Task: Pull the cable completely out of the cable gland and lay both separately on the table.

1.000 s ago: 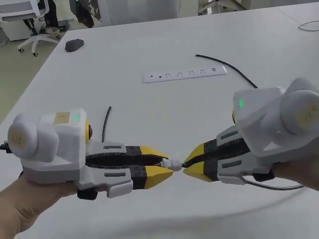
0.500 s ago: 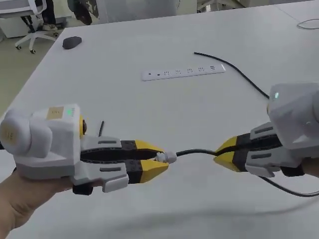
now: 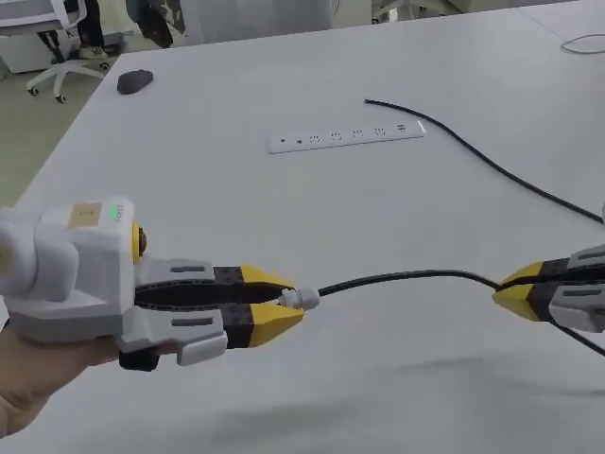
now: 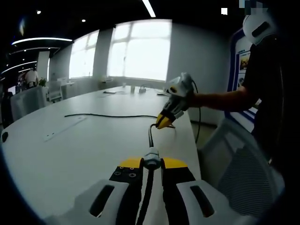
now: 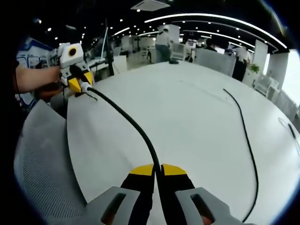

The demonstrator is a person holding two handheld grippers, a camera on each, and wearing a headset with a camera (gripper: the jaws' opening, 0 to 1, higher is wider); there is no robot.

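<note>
Since a second ago, when the two claws were nearly tip to tip, we are drawing them well apart, and a long bare stretch of black cable [image 3: 406, 277] is now spanning the gap above the white table [image 3: 284, 208]. We are keeping the left gripper [image 3: 301, 301] pinched on the white cable gland [image 3: 304, 298], which is sitting right at its yellow tips and poking just past them. The cable is still entering the gland's front, so the two are not yet parted. We are holding the right gripper [image 3: 501, 291] closed on the cable itself, with the line running straight out from between its yellow tips and arching slightly toward the gland. Beyond both claws, a white power strip [image 3: 346, 137] is lying flat, its own black cord [image 3: 492, 165] trailing away to the right.
</note>
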